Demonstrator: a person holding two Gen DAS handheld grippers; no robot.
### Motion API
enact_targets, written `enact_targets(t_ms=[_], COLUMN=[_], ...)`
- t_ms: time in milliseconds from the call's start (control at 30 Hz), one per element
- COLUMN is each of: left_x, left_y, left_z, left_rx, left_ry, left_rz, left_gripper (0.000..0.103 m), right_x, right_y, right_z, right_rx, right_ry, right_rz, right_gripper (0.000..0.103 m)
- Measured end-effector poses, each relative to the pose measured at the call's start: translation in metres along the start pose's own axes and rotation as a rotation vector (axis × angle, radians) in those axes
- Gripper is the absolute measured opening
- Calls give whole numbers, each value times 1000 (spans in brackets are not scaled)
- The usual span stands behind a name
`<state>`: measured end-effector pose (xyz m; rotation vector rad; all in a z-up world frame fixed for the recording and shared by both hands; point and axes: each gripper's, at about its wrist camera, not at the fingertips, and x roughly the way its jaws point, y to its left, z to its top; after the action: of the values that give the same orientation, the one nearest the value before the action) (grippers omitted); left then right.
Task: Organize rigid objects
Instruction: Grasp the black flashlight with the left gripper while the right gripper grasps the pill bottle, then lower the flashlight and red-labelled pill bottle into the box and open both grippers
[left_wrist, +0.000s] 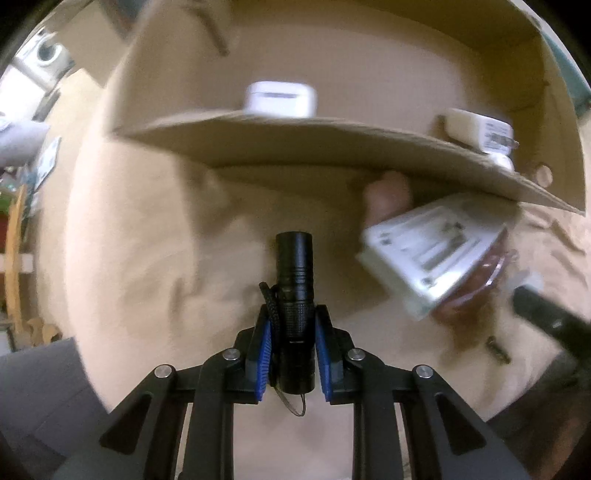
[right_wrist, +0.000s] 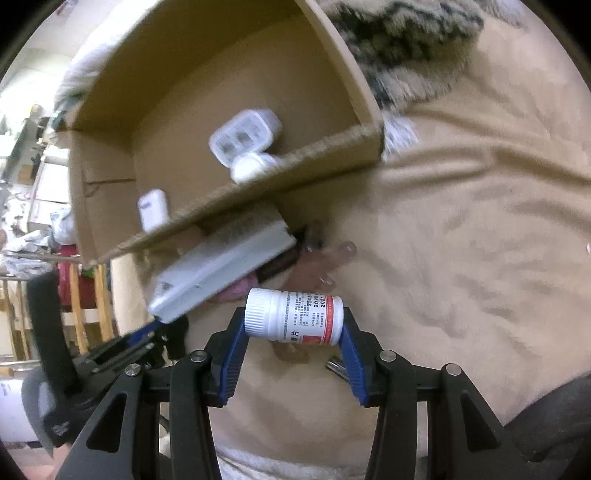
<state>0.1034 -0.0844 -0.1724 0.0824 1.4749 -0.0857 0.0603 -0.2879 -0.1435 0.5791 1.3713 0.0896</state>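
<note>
My left gripper (left_wrist: 293, 321) is shut on a black flashlight (left_wrist: 295, 291) that points forward above the tan cloth (left_wrist: 147, 240). My right gripper (right_wrist: 293, 325) is shut on a white pill bottle (right_wrist: 293, 317) with a red-edged label, held sideways. An open cardboard box (left_wrist: 295, 144) lies ahead; it also shows in the right wrist view (right_wrist: 258, 184). Inside it are a white earbud case (left_wrist: 280, 99), also in the right wrist view (right_wrist: 153, 208), and a white charger (left_wrist: 480, 131), also in the right wrist view (right_wrist: 245, 134). The left gripper's body (right_wrist: 122, 350) shows at the right view's left.
A white flat power strip (left_wrist: 432, 251) leans against the box front, over pink and clear items; it also shows in the right wrist view (right_wrist: 221, 262). A small metal piece (left_wrist: 498, 349) lies on the cloth. A patterned fuzzy blanket (right_wrist: 406, 48) lies beyond the box. Wooden furniture (right_wrist: 88, 306) stands left.
</note>
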Motion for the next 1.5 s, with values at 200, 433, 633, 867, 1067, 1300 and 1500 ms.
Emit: enact_targets(t_ms=[200, 433, 633, 867, 1067, 1300, 1500], left_x=[-15, -45, -87, -139, -166, -172, -170], left_y=[30, 56, 61, 53, 55, 48, 41], left_z=[0, -8, -15, -19, -8, 17, 41], left_rx=[-96, -172, -172, -145, -128, -91, -85], left_ry=[-40, -98, -199, -352, -438, -484, -479], left_rz=[60, 31, 48, 64, 39, 6, -38], left_gripper=[20, 20, 20, 20, 20, 19, 19], right_x=[-10, -35, -58, -87, -105, -117, -112], right_y=[5, 15, 25, 40, 46, 51, 50], right_z=[2, 2, 1, 0, 5, 21, 40], right_rx=[-40, -101, -165, -232, -255, -286, -272], right_ry=[-42, -139, -233, -370, -457, -508, -496], right_rz=[4, -9, -18, 4, 41, 45, 65], right_gripper=[50, 50, 50, 50, 50, 50, 50])
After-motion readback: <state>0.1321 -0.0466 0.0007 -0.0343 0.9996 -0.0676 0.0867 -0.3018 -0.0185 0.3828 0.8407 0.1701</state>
